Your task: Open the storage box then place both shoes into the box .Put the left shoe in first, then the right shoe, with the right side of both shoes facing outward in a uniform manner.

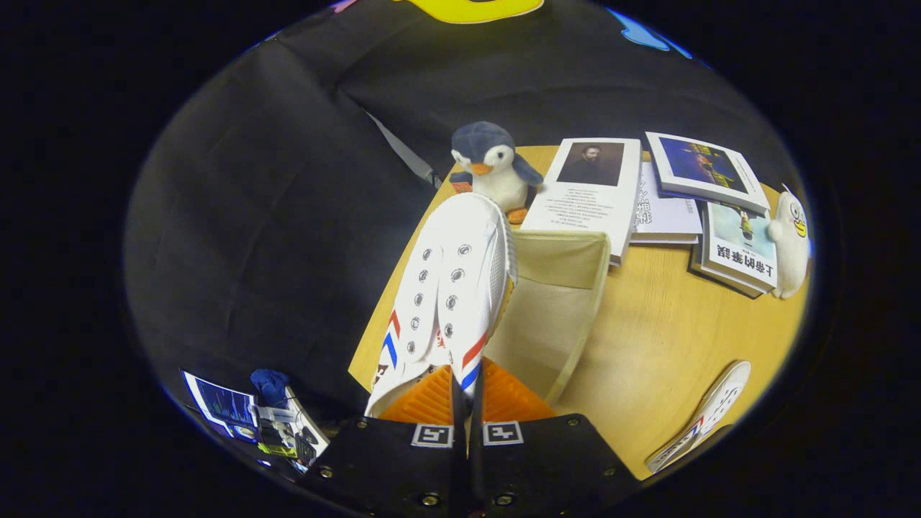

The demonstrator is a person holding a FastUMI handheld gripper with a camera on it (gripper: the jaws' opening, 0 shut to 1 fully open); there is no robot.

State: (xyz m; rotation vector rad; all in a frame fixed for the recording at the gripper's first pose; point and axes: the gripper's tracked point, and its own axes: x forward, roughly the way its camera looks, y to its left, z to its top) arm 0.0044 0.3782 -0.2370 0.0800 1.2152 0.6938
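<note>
White shoe [450, 288] pinched between orange fingers [504, 399] of gripper [466, 392], open storage box [568, 302] just beside, apparently below, second shoe [701, 417] apart on table [662, 338]

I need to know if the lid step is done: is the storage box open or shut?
Open. The box shows its beige inside beyond the fingers, nothing in it. The gripper is shut on a white shoe held above it.

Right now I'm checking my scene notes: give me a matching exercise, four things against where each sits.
Things:
1. held shoe
2. second shoe
3. storage box
4. penguin toy

Places:
A. beyond the held shoe's toe
B. open, right of the held shoe
C. pinched between the fingers
D. flat on the table, right of the box

Pairs: 1-C, 2-D, 3-B, 4-A
</note>
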